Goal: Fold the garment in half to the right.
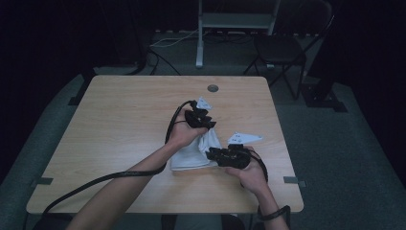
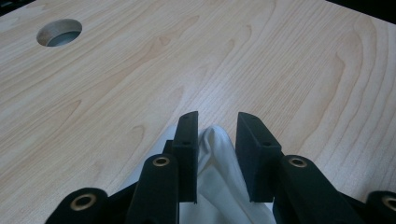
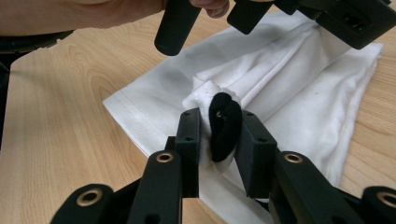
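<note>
While both hands rest at the middle of the counter, we see a white cloth lying flat between them, its far corner gathered up. Our left gripper stands at that far corner with a fold of cloth rising between its jaws; the jaws are parted, with a gap beside the right one, so the fold sits loosely and is not pinched. Our right gripper works the near edge, where a bunched ridge of cloth and a small black tab lie between its jaws; whether the pads press on them we cannot tell. We judge the step in hand to be a letting-go or re-gripping of the cloth. To do it well, we would keep both hands level and low, free one end at a time, and draw the jaws straight back off the fold, lest the fabric drag.
</note>
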The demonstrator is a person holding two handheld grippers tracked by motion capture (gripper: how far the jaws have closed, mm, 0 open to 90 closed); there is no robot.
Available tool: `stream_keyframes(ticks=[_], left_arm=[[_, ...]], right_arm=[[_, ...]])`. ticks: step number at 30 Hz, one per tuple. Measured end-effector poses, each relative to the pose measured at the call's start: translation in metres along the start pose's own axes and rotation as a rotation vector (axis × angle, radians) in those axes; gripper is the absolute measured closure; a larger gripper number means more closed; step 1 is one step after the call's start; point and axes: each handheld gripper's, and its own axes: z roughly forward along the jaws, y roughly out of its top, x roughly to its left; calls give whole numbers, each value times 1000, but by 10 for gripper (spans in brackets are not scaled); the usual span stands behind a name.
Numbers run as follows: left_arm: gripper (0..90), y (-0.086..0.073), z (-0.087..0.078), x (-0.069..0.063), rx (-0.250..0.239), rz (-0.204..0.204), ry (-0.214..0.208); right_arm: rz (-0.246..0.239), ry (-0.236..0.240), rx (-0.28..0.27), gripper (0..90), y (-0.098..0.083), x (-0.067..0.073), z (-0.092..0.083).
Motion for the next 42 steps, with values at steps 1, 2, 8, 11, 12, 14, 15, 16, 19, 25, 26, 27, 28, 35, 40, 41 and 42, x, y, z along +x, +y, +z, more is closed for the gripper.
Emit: stream_keyframes(ticks=[1, 2, 8, 11, 12, 14, 15, 16, 19, 25, 26, 27, 28, 35, 40, 41, 42], left_arm=[[691, 0, 0, 0, -1, 1, 0], [688, 1, -1, 0, -1, 9, 0], [666, 2, -2, -1, -10, 8, 5], [658, 2, -3, -2, -11, 10, 6], [655, 2, -3, -2, -14, 12, 6], [645, 2, -4, -2, -18, 9, 4], [640, 3, -5, -2, -16, 13, 5], [633, 3, -5, -3, -18, 13, 5], [595, 4, -6, -3, -23, 17, 8], [556, 4, -9, -2, -25, 20, 15], [548, 4, -9, -3, -28, 18, 16], [539, 4, -11, -2, -25, 22, 17], [533, 4, -11, -2, -30, 18, 16], [500, 6, -20, -2, -30, 23, 26], [475, 4, -25, 1, -18, 40, 40], [471, 3, -26, 1, -18, 38, 40], [468, 2, -27, 2, -15, 38, 45]], right_arm=[[-1, -3, 3, 721, -1, 0, 0], [-3, -4, 2, 720, -1, -1, 0], [5, -13, 6, 714, -3, -2, -4], [4, -21, 8, 704, -4, -4, -6], [7, -23, 6, 701, -5, -4, -7], [5, -30, 6, 693, -5, -6, -9], [5, -32, 6, 687, -6, -6, -9], [8, -36, 8, 678, -6, -6, -10], [5, -42, 14, 647, -7, -7, -12], [9, -53, 16, 619, -10, -9, -14], [6, -55, 16, 612, -11, -9, -15], [10, -60, 15, 597, -11, -10, -15], [14, -65, 14, 593, -12, -10, -16], [20, -82, 12, 558, -13, -13, -23], [30, -94, -3, 543, -13, -16, -29], [31, -97, -7, 537, -13, -17, -30], [40, -102, -4, 527, -13, -18, -32]])
